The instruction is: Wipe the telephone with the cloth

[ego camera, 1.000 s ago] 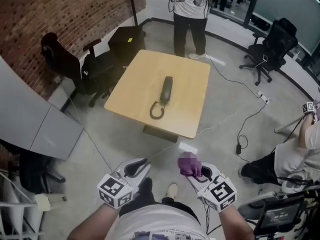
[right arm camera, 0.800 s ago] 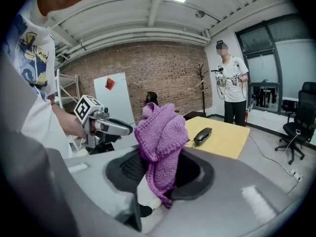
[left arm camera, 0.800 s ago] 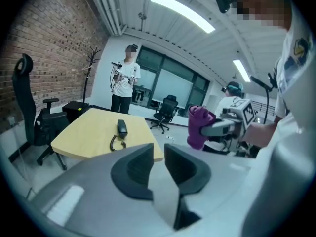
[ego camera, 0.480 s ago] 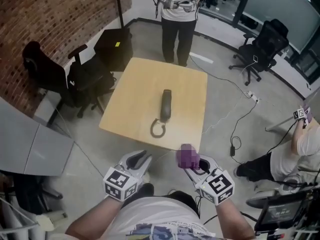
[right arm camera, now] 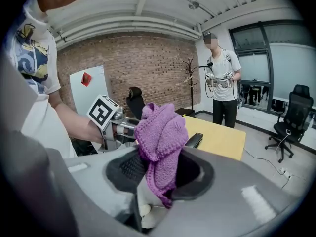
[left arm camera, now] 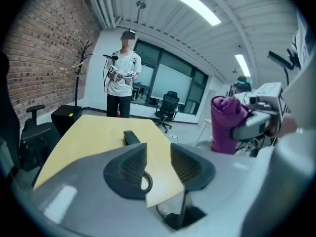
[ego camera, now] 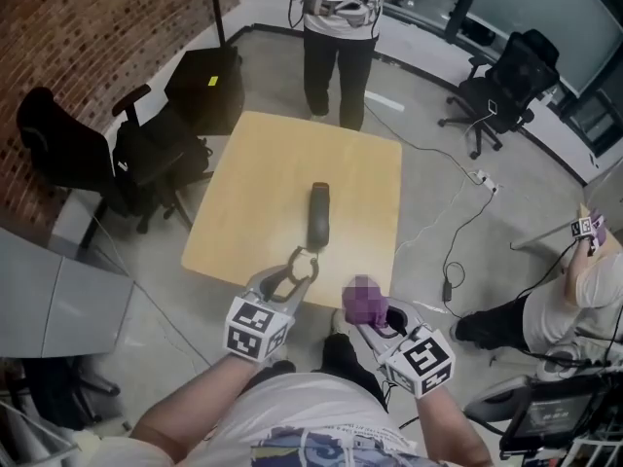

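One square light-wood table [ego camera: 253, 212] carries one dark telephone handset [ego camera: 318, 214] with a coiled cord, lying toward the tabletop's near edge, and there is one purple knitted cloth [ego camera: 363, 303]. Three black office chairs [ego camera: 146, 154] stand on the floor, two off the tabletop's left edge and one beyond its far right corner, plus one black box-shaped cabinet [ego camera: 206, 86] off the far left corner. Two people [ego camera: 336, 27] show away from the table, one standing past its far edge, one low at the right

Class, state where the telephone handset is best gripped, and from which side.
Its straight middle, from above, jaws across the narrow width: the handset lies flat on the table, long sides free, coiled cord trailing at the near end.
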Demonstrator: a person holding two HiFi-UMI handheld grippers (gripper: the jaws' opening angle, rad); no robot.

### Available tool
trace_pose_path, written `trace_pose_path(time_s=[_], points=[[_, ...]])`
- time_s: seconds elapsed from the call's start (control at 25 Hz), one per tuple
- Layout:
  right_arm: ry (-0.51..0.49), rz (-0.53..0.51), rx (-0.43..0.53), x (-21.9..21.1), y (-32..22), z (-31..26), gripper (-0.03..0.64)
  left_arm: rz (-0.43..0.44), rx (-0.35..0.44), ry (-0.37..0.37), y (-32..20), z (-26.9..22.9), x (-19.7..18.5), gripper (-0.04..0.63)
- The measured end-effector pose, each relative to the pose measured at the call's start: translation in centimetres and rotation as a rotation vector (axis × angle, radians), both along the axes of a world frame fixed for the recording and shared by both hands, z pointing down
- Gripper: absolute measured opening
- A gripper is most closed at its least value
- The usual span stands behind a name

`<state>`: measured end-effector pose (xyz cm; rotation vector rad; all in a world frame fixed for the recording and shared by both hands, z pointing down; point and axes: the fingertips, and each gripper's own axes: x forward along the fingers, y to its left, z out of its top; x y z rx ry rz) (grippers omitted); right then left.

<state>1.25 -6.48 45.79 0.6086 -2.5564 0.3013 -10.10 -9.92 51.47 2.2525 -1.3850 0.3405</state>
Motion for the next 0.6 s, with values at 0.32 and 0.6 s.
trace_pose_path(time_s=[0.32,0.6], points=[[0.005,-0.035,-0.006,3.2,-6.2,-0.3,0.127,-0.123,-0.066,-0.077,-8.0,3.9,1.1,0.179],[0.027,-0.062,-0.026,6.5,-10.3,0.2,0.127,-0.240,-0.130,-0.142,-13.5,8.1,1.5,0.215]])
